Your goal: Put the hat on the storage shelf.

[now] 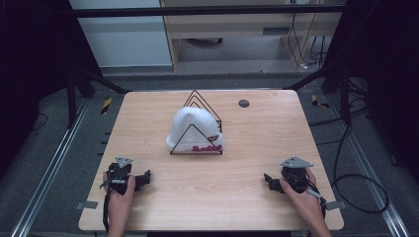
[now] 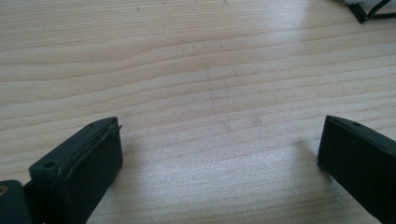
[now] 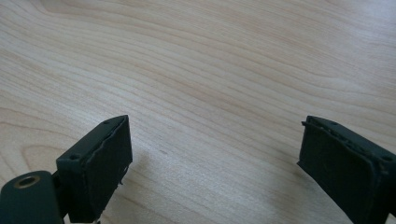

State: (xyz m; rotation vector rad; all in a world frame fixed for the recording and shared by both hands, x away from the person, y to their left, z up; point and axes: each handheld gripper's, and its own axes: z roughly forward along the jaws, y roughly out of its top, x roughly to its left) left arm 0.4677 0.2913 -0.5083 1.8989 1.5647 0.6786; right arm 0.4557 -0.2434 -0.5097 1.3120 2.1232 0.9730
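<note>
High view shows a white hat (image 1: 195, 131) with red lettering on its brim, sitting in a black wire rack (image 1: 196, 124) made of triangular loops, well ahead of both sets of jaws and roughly midway between them; one loop crosses the hat's front and the others rise behind it. Both rest on a light wooden table (image 1: 232, 187). A small dark round disc (image 1: 243, 103) lies on the table beyond the rack, farther from the jaws. The left gripper (image 1: 143, 178) rests on the near left part of the table, held by the left hand (image 1: 120, 193), jaws pointing toward the table's middle. The right gripper (image 1: 269, 181) rests on the near right, held by the right hand (image 1: 299, 190), jaws pointing back toward the left one. Left gripper view has its two black jaws spread wide with bare wood between them, and a corner of the rack (image 2: 369, 11) far beyond the right-hand jaw. Right gripper view likewise has its jaws released and wide apart over bare wood.
</note>
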